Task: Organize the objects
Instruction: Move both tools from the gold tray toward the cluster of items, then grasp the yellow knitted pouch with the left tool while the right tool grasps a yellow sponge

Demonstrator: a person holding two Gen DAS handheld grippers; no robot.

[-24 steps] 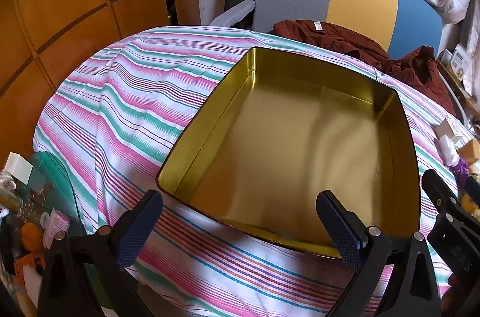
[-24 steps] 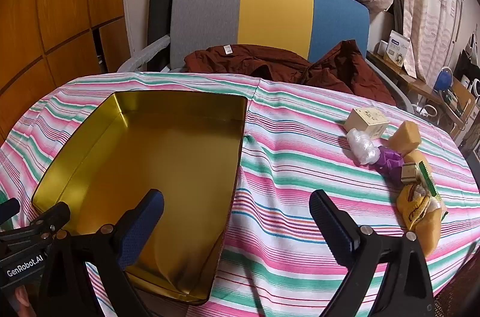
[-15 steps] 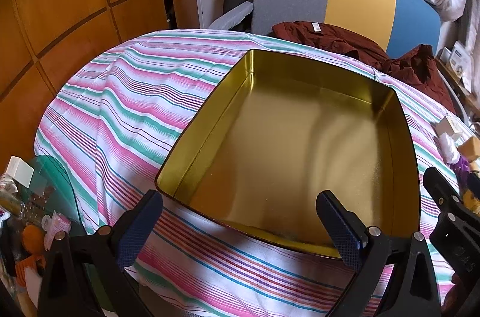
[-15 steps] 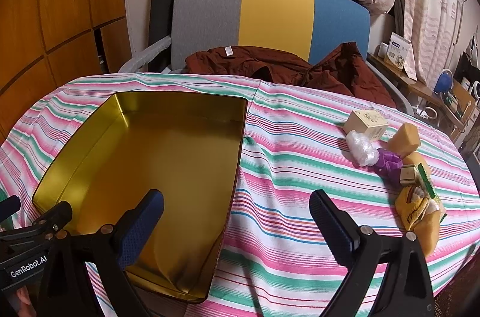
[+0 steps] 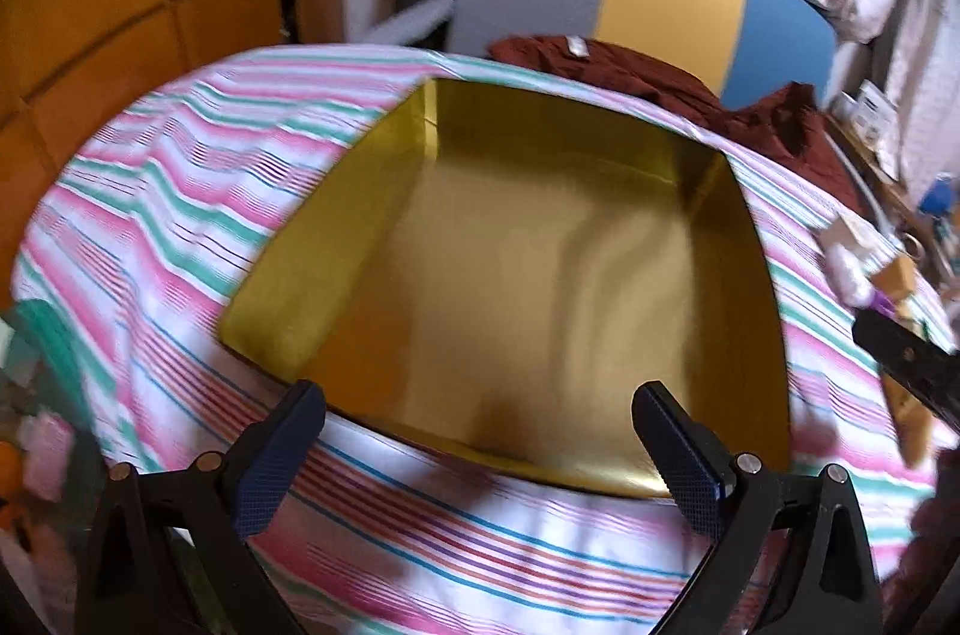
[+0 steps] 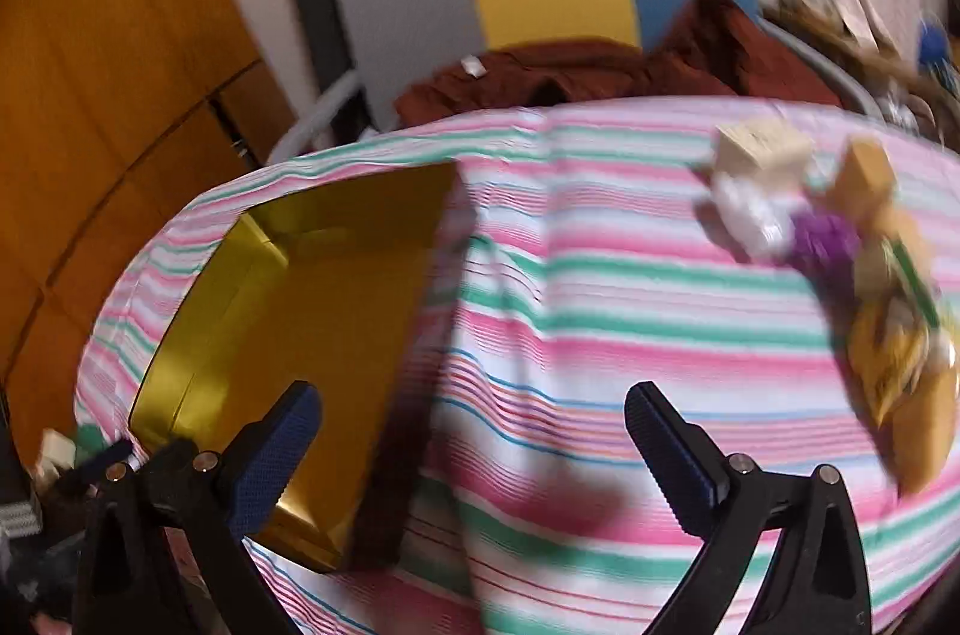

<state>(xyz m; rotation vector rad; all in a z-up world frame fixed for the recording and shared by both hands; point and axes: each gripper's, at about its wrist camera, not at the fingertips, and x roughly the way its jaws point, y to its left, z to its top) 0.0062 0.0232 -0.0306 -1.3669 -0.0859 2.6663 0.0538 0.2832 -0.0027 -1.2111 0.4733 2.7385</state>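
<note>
right tongs (image 6: 471, 416) swung toward cluttered items (image 6: 840, 263), tin (image 5: 540, 275) unmoved, empty

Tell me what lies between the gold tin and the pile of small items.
In the right wrist view, only bare striped tablecloth separates the gold tin from the pile of small items.

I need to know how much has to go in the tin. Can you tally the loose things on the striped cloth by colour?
Blurred, so approximate:
Cream box: 1
White bundle: 1
Purple item: 1
Tan block: 1
Yellow packets: 1 pile, number unclear
Total: 5 groups; gold tin holds 0.
</note>
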